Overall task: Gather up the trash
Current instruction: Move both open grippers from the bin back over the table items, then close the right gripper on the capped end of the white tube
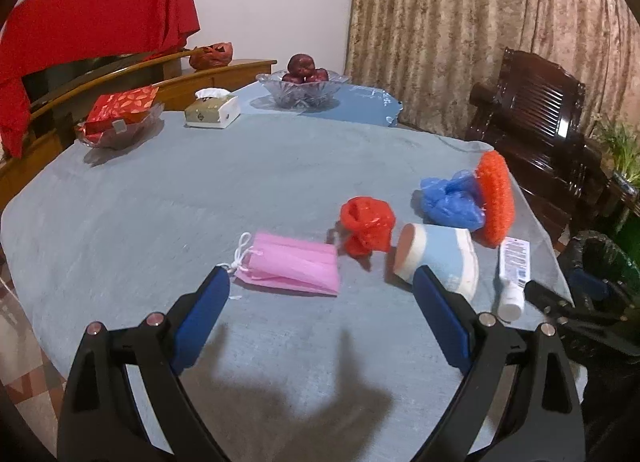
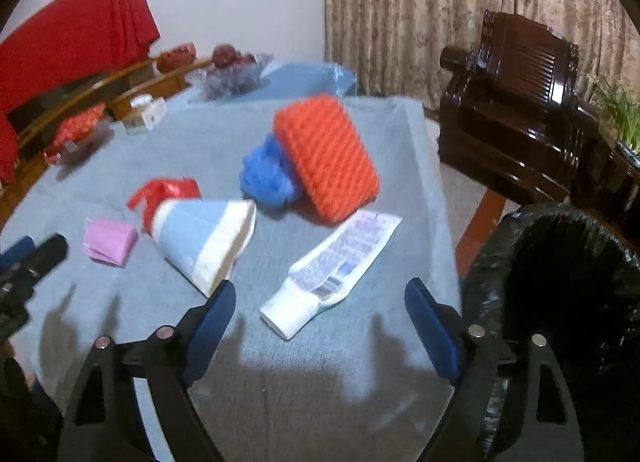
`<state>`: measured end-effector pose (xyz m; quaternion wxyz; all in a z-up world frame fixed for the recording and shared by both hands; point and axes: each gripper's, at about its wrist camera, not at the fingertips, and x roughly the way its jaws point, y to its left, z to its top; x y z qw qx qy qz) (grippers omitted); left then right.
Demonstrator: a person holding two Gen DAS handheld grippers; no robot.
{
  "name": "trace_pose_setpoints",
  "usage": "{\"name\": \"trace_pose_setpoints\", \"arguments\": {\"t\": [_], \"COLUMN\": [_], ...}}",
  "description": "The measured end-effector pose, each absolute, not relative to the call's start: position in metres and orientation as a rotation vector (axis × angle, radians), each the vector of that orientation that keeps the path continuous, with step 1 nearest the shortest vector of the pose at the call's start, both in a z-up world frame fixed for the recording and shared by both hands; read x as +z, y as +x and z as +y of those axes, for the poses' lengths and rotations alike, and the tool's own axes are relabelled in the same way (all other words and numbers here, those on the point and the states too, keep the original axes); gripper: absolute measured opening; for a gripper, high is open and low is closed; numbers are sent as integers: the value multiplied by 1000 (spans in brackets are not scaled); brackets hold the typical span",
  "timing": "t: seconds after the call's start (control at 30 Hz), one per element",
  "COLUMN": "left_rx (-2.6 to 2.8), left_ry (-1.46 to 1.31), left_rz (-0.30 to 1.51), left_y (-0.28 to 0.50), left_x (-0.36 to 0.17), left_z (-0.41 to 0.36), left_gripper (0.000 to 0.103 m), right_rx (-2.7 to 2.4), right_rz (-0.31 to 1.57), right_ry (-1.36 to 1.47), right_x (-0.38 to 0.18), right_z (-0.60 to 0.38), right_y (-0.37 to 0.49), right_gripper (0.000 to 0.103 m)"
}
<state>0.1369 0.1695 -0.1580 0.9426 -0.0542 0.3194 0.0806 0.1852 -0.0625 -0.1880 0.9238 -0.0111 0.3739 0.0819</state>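
1. Trash items all lie on the grey-clothed table [image 1: 160,198]; none looks collected yet
2. Left gripper [image 1: 320,286] hangs wide and empty, pink face mask [image 1: 292,268] just ahead between its jaws, red plastic bag [image 1: 366,228] and paper cup [image 1: 438,258] beyond to its right
3. Right gripper [image 2: 320,298] stands wide and empty, toothpaste tube [image 2: 332,268] between its jaws, untouched
4. Orange sponge [image 2: 326,156] and blue bag [image 2: 266,176] lie farther ahead
5. Black-lined bin [image 2: 560,282] waits to the right gripper's right

- A glass fruit bowl [image 1: 303,91] is sitting at twelve o'clock on the bench [image 1: 160,202].
- A tissue box [image 1: 212,110] is lying at eleven o'clock.
- A dark wooden chair [image 1: 532,118] is standing at two o'clock before patterned curtains [image 1: 460,22].
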Motion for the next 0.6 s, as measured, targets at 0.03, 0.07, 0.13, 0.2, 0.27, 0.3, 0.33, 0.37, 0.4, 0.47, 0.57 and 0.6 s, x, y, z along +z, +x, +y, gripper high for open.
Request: {"name": "trace_pose_setpoints", "arguments": {"t": [0.03, 0.07, 0.13, 0.2, 0.27, 0.3, 0.33, 0.37, 0.4, 0.47, 0.57, 0.6], "left_rx": [166, 166, 166, 164, 161, 158, 156, 155, 152, 150, 146, 145], "left_ry": [-111, -112, -114, -115, -116, -117, -116, -115, -115, -116, -120, -121], "left_rz": [654, 657, 662, 665, 668, 669, 669, 670, 672, 674, 677, 678], "left_y": [139, 140, 143, 146, 149, 150, 151, 152, 153, 154, 156, 155], "left_x": [-160, -162, -165, -168, -171, -172, -173, -173, -174, -176, -177, -178], "left_z": [171, 171, 172, 171, 171, 171, 170, 169, 168, 166, 164, 162], "left_gripper": [90, 90, 90, 90, 90, 90, 90, 90, 90, 90, 90, 90], "right_rx": [165, 160, 153, 140, 127, 122, 117, 120, 123, 126, 123, 117], "right_rz": [775, 784, 799, 816, 832, 842, 854, 863, 867, 864, 868, 871], "right_ry": [-29, -37, -41, -41, -44, -42, -37, -31, -27, -48, -93, -106], "right_x": [-192, -195, -202, -208, -214, -216, -219, -221, -221, -220, -219, -218], "right_z": [-61, -58, -55, -54, -54, -55, -56, -57, -58, -57, -56, -57], "right_y": [187, 189, 195, 199, 204, 206, 208, 209, 209, 208, 205, 204], "right_gripper": [84, 84, 84, 84, 83, 83, 83, 83, 83, 80, 74, 73]}}
